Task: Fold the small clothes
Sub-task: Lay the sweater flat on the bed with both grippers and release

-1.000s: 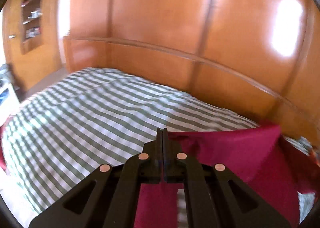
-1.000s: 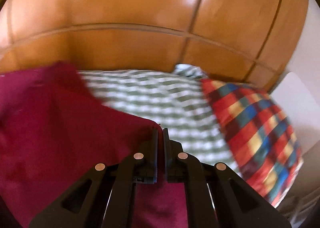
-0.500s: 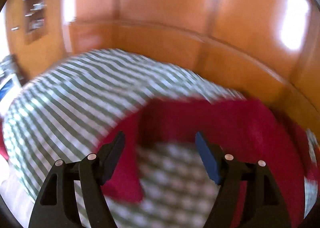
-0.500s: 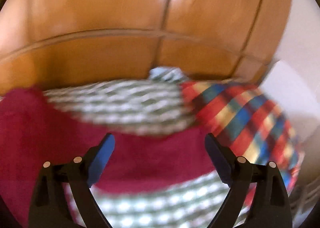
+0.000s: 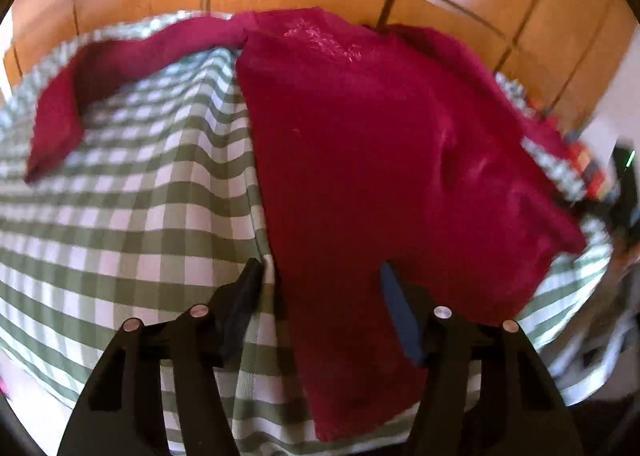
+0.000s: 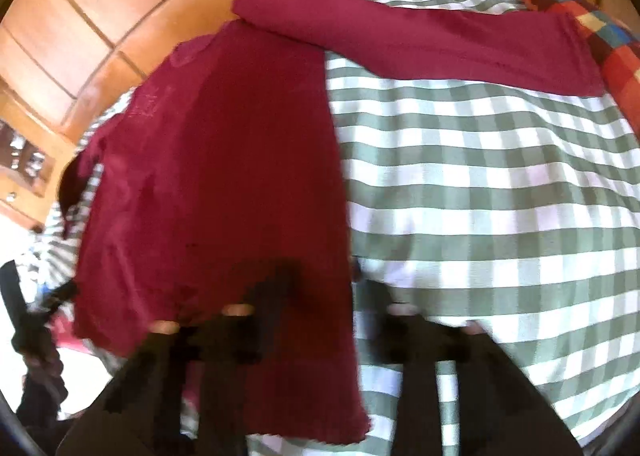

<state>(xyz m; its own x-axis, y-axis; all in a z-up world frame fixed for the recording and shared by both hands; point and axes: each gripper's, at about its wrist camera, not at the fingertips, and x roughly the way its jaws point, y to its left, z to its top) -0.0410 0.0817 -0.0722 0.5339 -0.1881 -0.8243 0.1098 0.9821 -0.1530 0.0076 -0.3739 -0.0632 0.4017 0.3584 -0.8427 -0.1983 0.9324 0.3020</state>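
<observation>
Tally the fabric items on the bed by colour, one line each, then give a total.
Dark red sweater: 1
Green-and-white checked bed cover: 1
Multicoloured checked pillow: 1
Total: 3

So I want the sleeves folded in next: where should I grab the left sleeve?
Take the left sleeve at its cuff, coming from the outer side with the open left gripper. It lies spread away from the sweater body, flat on the checked bedspread.
</observation>
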